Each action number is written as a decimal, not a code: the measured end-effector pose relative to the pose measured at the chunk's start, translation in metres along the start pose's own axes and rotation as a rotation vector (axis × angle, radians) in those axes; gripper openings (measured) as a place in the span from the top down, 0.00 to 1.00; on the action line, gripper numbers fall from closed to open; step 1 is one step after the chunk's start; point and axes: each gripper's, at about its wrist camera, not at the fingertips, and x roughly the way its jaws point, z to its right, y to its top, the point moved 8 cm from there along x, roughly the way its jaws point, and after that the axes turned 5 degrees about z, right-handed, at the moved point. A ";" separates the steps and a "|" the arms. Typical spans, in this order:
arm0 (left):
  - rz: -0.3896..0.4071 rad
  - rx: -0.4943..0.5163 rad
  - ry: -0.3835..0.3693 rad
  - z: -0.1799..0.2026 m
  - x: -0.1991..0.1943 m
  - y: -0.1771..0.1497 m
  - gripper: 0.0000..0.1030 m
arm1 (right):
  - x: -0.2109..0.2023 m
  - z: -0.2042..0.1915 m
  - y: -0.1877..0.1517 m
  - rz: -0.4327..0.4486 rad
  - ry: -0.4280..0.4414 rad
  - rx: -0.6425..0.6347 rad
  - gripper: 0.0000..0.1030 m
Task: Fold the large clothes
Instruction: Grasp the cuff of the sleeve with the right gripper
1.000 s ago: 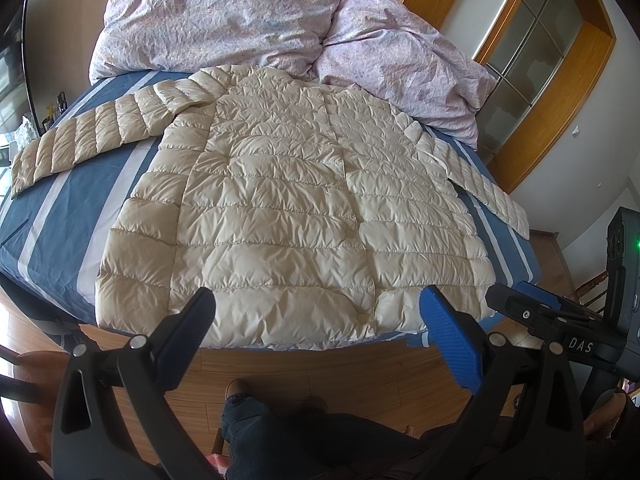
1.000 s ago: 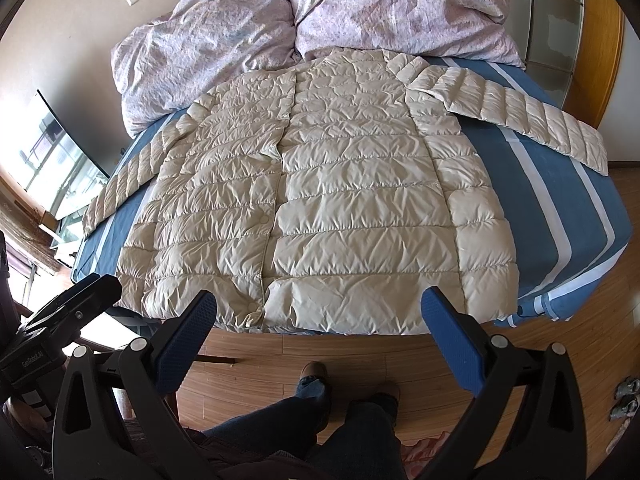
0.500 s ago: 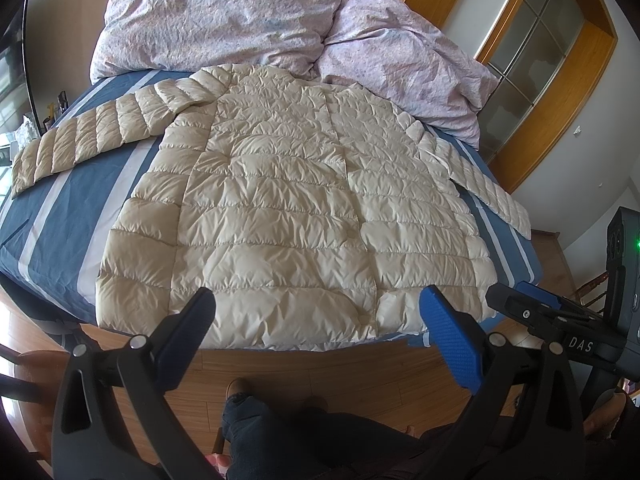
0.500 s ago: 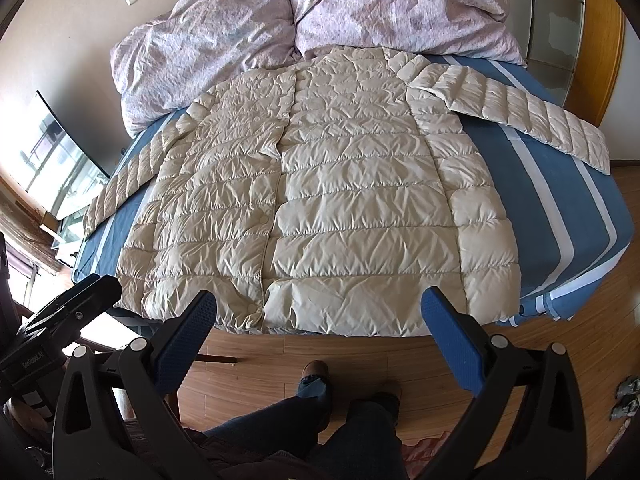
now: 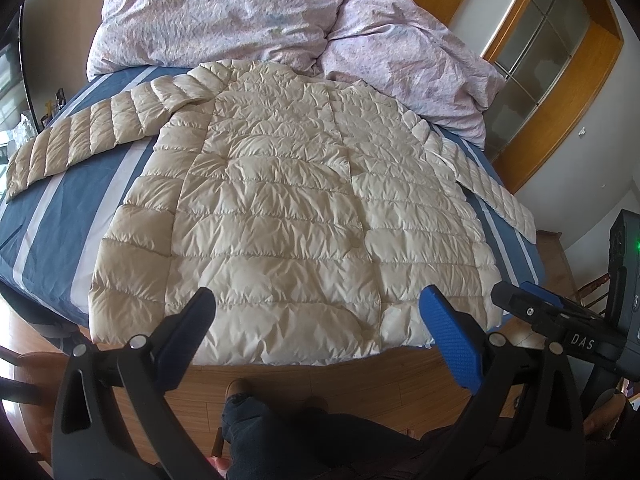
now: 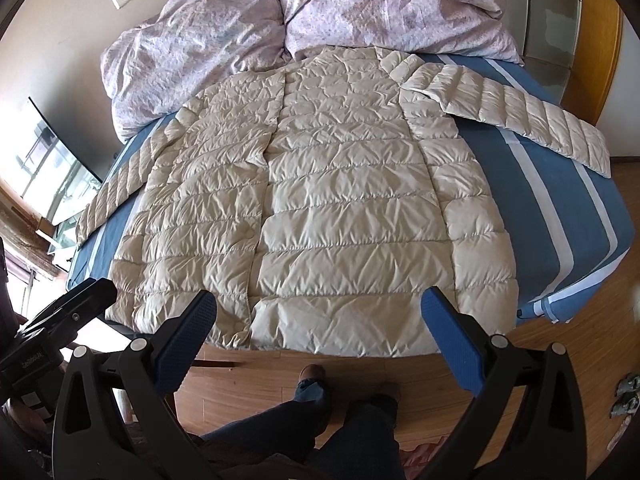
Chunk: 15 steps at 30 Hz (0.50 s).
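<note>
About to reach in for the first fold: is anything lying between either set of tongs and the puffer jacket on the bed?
Nothing visible. The left tongs and right tongs are open, held above the floor just short of the jacket hem at the bed edge. The crumpled duvet lies beyond the collar, not between.

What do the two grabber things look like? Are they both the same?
Nearly the same. The left gripper and the right gripper each have two black plastic arms with triangle-shaped holes and silver bolts, ending in flat blue textured pads. The left one's other pad looks dark here, probably shadow. The right gripper's body, seen from the left camera, carries white letters reading DAS. The person wears dark trousers.
</note>
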 end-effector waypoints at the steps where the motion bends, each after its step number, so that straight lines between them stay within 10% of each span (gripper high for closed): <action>1: -0.002 -0.001 0.004 0.000 0.001 0.001 0.02 | 0.002 0.002 0.002 -0.002 0.000 0.004 0.01; 15: -0.039 0.012 0.064 0.004 0.050 0.037 0.02 | 0.036 0.045 0.044 0.001 -0.032 0.058 0.01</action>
